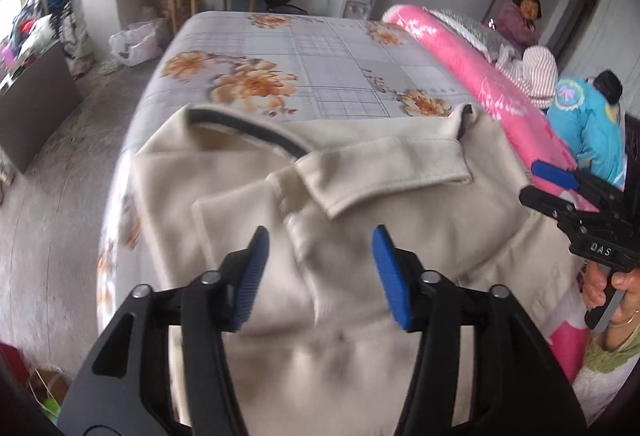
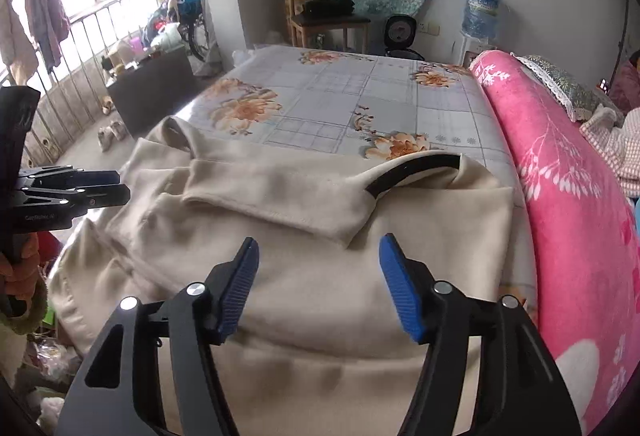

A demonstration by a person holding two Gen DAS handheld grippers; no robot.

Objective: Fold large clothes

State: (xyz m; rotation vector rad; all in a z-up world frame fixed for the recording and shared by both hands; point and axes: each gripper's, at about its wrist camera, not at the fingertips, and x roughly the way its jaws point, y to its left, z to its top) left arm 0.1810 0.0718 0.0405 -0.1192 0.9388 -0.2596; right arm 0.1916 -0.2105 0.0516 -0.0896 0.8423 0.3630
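A cream coat [image 1: 360, 236] lies on the floral bed [image 1: 320, 56] (pink blanket [image 2: 568, 196] alongside); both grippers, left [image 1: 320, 272] and right [image 2: 320, 280], gape empty; only the left view shows two people [image 1: 580, 116].

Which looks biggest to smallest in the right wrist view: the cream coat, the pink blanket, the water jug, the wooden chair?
1. cream coat
2. pink blanket
3. wooden chair
4. water jug
Coat and blanket lie nearest the camera, which inflates them.

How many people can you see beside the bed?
2, both past the pink blanket: a person in purple near the doorway, and a person in blue closer. Others may be hidden.
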